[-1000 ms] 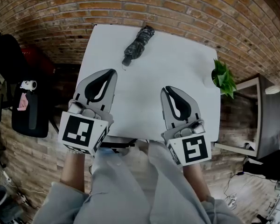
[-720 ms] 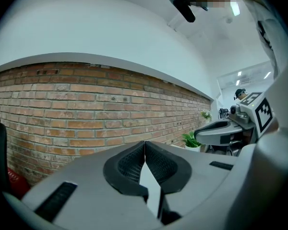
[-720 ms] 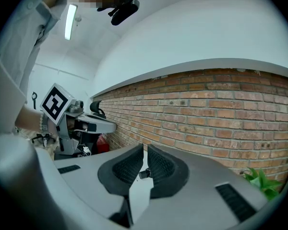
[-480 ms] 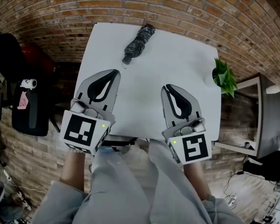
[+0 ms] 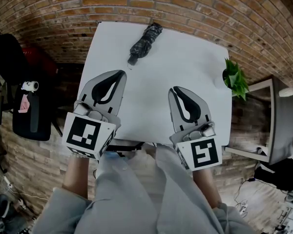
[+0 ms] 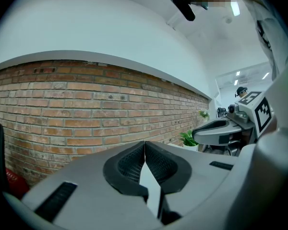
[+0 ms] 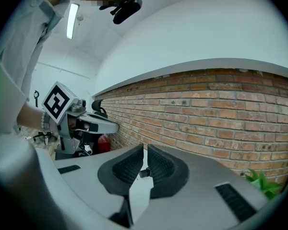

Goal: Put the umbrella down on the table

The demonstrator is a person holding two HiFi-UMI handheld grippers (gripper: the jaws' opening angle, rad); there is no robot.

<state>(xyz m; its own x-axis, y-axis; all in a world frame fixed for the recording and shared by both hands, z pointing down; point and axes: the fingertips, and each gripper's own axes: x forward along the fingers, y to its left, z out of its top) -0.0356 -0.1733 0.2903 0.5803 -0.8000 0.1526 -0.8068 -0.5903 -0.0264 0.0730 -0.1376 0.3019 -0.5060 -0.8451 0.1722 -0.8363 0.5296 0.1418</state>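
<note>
Already the folded black fabric umbrella (image 5: 145, 42) lies on the white square table (image 5: 185, 69); left gripper (image 5: 120, 73) and right gripper (image 5: 174, 89), both closed and empty, are best held clear.

Brick wall (image 5: 210, 13) behind white table (image 5: 185, 72)

Head view: dim, flat indoor light; white table (image 5: 185, 72) brightest, soft shadows only beneath its near edge. Strong fisheye bows brick wall (image 5: 195, 13) at edges; outer corners dark. 2 gripper views: brighter, lit by ceiling strip light (image 7: 73, 14) overhead; black vignette round rim, near foreground soft, brickwork farther off sharp.
</note>
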